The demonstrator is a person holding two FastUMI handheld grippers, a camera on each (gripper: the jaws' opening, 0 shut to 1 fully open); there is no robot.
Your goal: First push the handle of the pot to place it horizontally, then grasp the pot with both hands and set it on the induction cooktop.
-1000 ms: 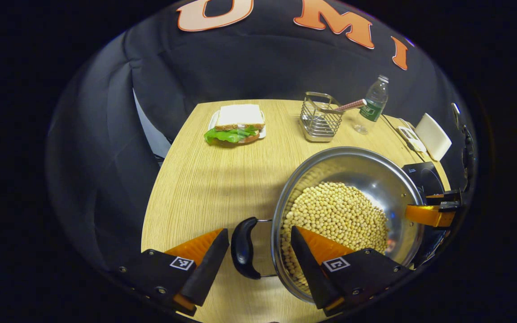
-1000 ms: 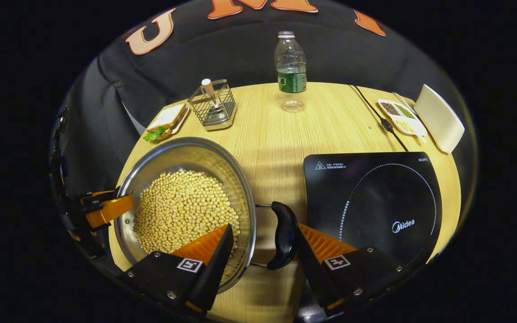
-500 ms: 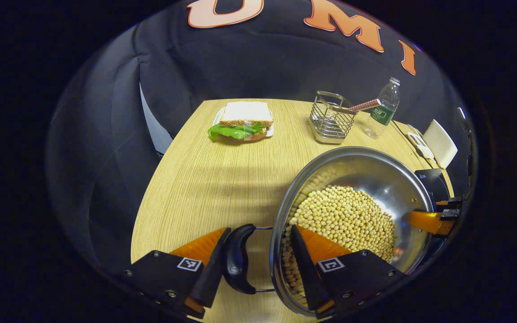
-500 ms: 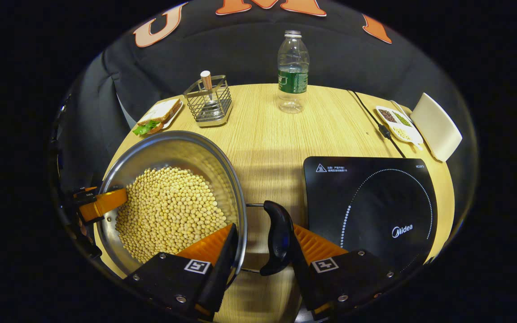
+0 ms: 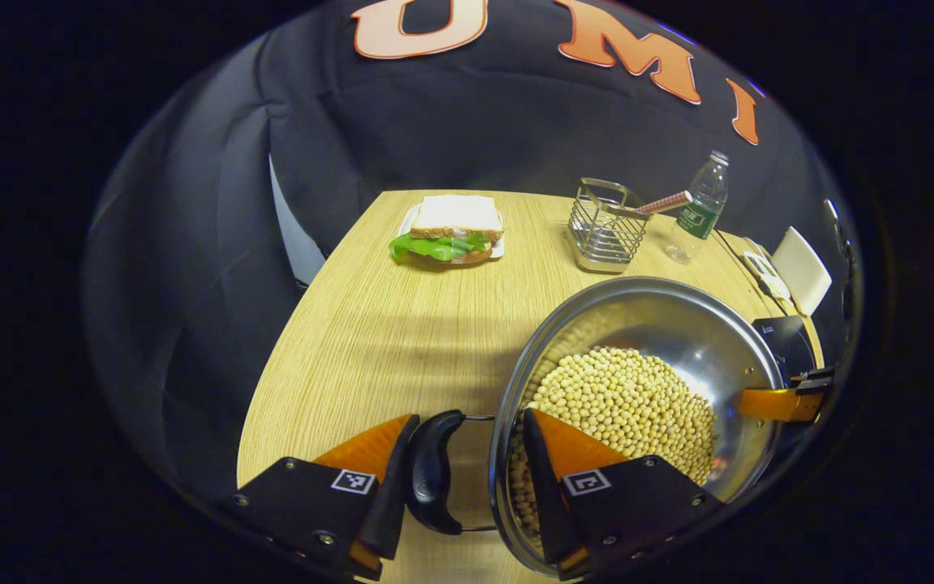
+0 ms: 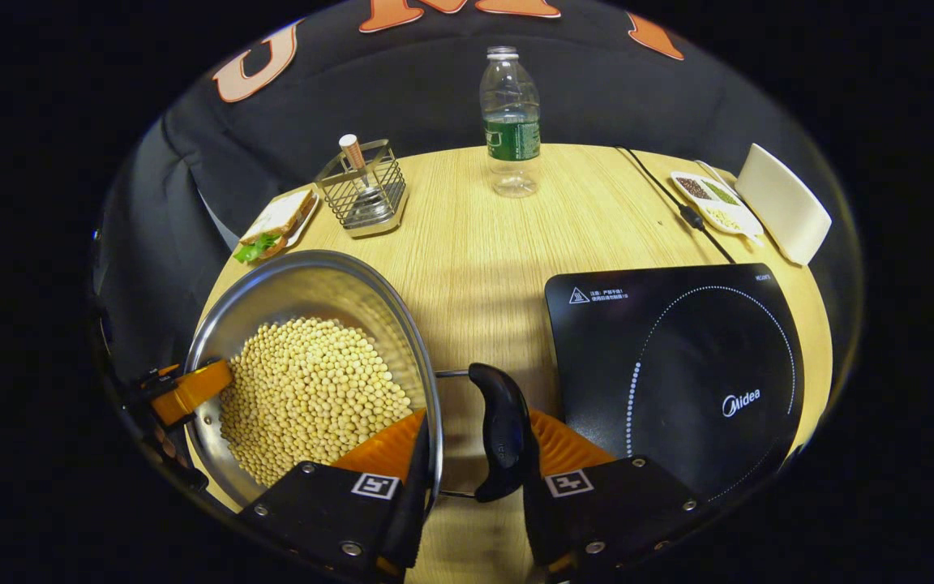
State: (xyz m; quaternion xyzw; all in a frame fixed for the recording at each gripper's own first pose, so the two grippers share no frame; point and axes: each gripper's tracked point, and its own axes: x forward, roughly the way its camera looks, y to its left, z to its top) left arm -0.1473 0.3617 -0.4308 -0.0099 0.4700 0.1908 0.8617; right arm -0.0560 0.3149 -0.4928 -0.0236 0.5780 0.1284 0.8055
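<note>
Right gripper view: Midea-branded induction cooktop [image 6: 670, 365]

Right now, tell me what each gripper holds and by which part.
Both grip the pot of beans. The left gripper pinches its left handle against the rim; the right gripper pinches the right handle the same way.
</note>
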